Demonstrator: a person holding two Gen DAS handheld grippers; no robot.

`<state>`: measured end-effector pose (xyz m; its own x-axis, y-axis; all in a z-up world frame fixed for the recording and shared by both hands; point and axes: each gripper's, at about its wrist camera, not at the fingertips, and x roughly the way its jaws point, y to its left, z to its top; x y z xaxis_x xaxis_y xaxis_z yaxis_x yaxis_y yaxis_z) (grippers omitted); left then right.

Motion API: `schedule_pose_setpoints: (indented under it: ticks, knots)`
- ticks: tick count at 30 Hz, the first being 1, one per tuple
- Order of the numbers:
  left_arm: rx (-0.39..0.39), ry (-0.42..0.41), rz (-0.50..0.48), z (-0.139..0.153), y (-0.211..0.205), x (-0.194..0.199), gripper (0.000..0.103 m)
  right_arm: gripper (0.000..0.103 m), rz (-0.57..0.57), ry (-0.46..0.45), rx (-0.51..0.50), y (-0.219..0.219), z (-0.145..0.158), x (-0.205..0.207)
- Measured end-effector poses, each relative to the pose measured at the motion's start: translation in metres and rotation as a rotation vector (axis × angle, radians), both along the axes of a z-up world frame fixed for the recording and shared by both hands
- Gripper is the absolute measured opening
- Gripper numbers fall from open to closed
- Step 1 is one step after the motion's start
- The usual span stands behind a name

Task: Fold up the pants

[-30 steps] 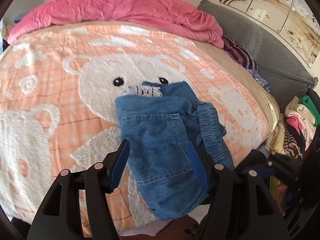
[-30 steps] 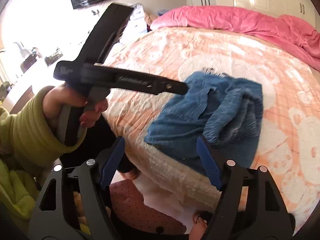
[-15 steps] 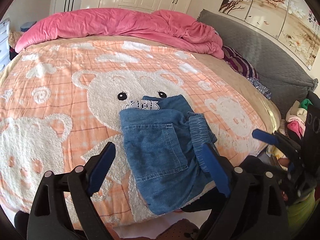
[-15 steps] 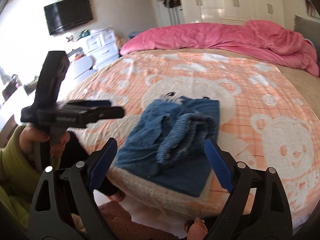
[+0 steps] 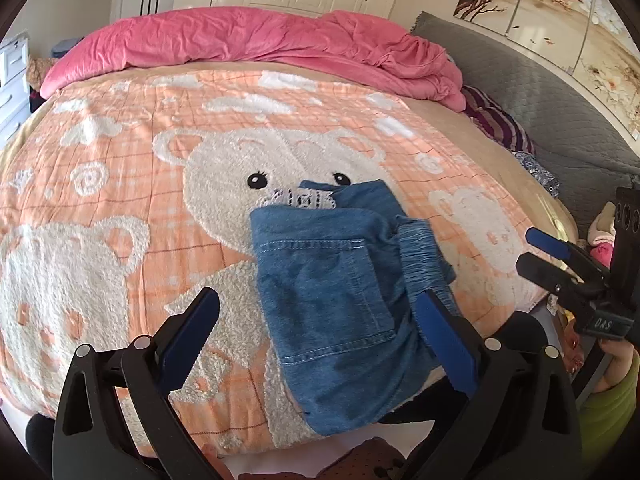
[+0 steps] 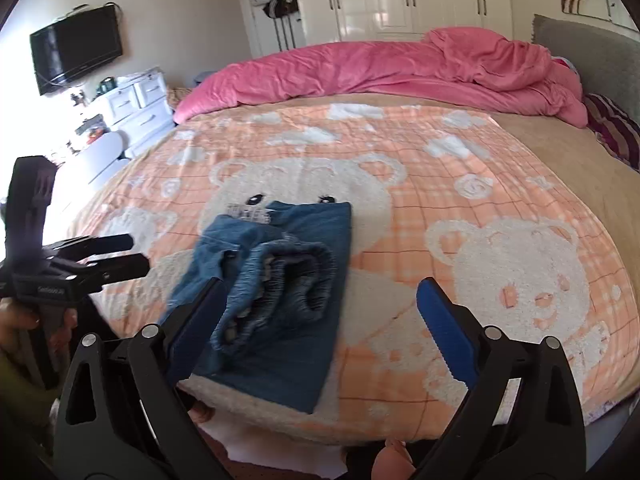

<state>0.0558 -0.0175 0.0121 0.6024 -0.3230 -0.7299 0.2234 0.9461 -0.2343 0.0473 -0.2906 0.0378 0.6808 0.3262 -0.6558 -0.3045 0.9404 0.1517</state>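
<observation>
Blue denim pants [image 5: 336, 292] lie folded in a compact bundle on the orange bear blanket [image 5: 120, 200] at the bed's near edge, back pocket up, elastic waistband bunched on the right. They also show in the right wrist view [image 6: 280, 280]. My left gripper [image 5: 320, 336] is open and empty, held above and in front of the pants, not touching. My right gripper [image 6: 320, 320] is open and empty, also back from the bed edge. Each gripper shows in the other's view, the right one [image 5: 560, 260] and the left one [image 6: 100, 256].
A rumpled pink duvet [image 5: 260, 44] lies along the far side of the bed. A grey headboard [image 5: 540, 92] and striped pillow [image 5: 500, 124] are at the right. A white dresser [image 6: 136, 108] and wall TV [image 6: 76, 52] stand to the left.
Both grippers have pulled back and up from the pants and opened wider. The pants stay folded on the blanket.
</observation>
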Motion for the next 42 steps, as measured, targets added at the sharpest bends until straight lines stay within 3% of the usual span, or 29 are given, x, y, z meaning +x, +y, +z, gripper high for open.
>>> schedule_pose_setpoints:
  ticks: [11,20,29,33,42]
  knots:
    - [-0.003,0.062,0.047,-0.028,0.008,0.017,0.098,0.090,-0.090,0.025,-0.028,-0.012,-0.020,0.028]
    - [-0.039,0.097,0.061,-0.047,0.008,0.030,0.098,0.090,-0.053,0.118,-0.013,-0.002,-0.045,0.048]
    - [-0.056,0.115,0.061,-0.068,-0.001,0.039,0.098,0.064,0.019,0.235,0.063,0.012,-0.071,0.068]
    - [-0.060,0.104,0.065,-0.071,-0.005,0.039,0.097,0.062,0.019,0.275,0.111,0.013,-0.086,0.072]
    - [-0.085,0.094,0.048,-0.074,-0.011,0.044,0.097,0.056,0.057,0.268,0.160,0.018,-0.092,0.074]
